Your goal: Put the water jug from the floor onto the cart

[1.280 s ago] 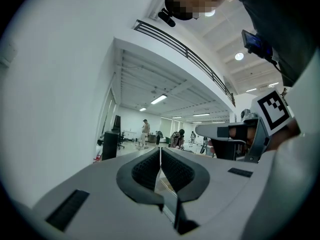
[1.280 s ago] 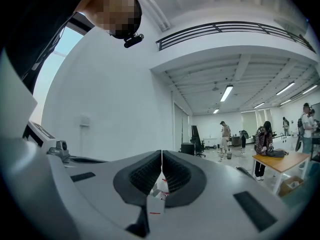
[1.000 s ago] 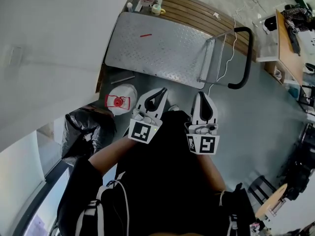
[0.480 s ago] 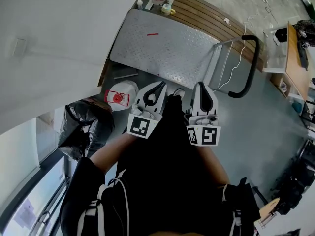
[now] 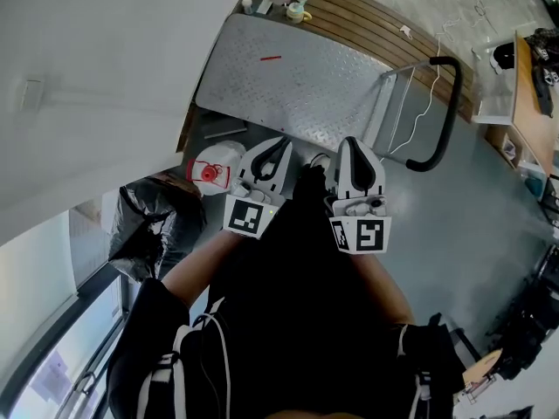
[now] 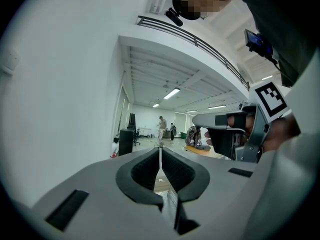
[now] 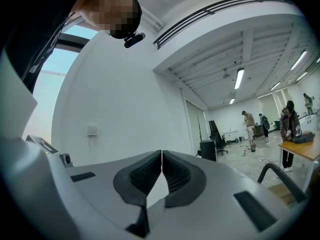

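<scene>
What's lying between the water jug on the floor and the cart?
Head view: just a short stretch of floor with one thin pale strip on it separates water jug and cart.

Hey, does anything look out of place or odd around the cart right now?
A thin white cable drapes across the cart at its handle end and trails down to the floor; it might snag. The water jug sits on the floor beside a crumpled black bag. No spill visible.
</scene>
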A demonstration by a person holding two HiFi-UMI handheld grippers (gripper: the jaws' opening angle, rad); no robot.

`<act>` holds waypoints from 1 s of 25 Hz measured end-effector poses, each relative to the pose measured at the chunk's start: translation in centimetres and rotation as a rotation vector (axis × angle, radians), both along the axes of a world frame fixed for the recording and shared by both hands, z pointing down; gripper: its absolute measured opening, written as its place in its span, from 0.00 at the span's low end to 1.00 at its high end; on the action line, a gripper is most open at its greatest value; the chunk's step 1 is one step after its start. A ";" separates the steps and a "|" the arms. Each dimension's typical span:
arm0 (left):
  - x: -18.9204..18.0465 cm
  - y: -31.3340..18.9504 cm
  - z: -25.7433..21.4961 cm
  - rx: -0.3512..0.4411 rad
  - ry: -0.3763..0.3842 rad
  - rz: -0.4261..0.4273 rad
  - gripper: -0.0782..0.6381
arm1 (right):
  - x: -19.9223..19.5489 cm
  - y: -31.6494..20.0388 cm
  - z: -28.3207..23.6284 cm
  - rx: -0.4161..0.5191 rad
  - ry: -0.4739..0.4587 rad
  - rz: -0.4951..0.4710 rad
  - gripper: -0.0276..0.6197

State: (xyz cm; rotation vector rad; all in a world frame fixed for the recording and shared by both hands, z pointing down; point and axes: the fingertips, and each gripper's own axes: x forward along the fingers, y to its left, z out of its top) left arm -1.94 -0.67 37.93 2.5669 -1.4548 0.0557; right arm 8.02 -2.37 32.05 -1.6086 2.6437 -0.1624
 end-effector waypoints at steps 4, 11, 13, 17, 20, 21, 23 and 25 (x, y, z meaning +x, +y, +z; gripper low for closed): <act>-0.4 0.0 1.2 -0.066 0.065 0.008 0.14 | -0.1 -0.1 0.0 -0.004 0.002 0.005 0.07; -3.2 0.1 2.8 -0.098 0.061 -0.007 0.15 | -2.8 0.5 1.2 -0.033 0.035 -0.018 0.07; -3.9 0.3 3.6 -0.118 0.063 -0.005 0.15 | -3.4 0.7 1.3 -0.033 0.046 -0.021 0.07; -5.2 0.9 4.9 -0.177 0.081 0.000 0.15 | -4.3 1.0 1.3 -0.034 0.058 -0.017 0.07; -6.3 1.3 6.4 -0.211 0.065 0.002 0.15 | -5.0 1.6 1.7 -0.050 0.063 -0.015 0.07; -6.7 1.4 7.1 -0.231 0.062 0.003 0.15 | -5.2 1.7 1.9 -0.055 0.064 -0.014 0.07; -7.7 1.7 8.8 -0.277 0.063 0.006 0.15 | -5.7 2.0 2.3 -0.068 0.066 -0.011 0.07; -8.7 2.0 9.9 -0.307 0.061 0.007 0.15 | -6.0 2.4 2.4 -0.076 0.064 -0.004 0.07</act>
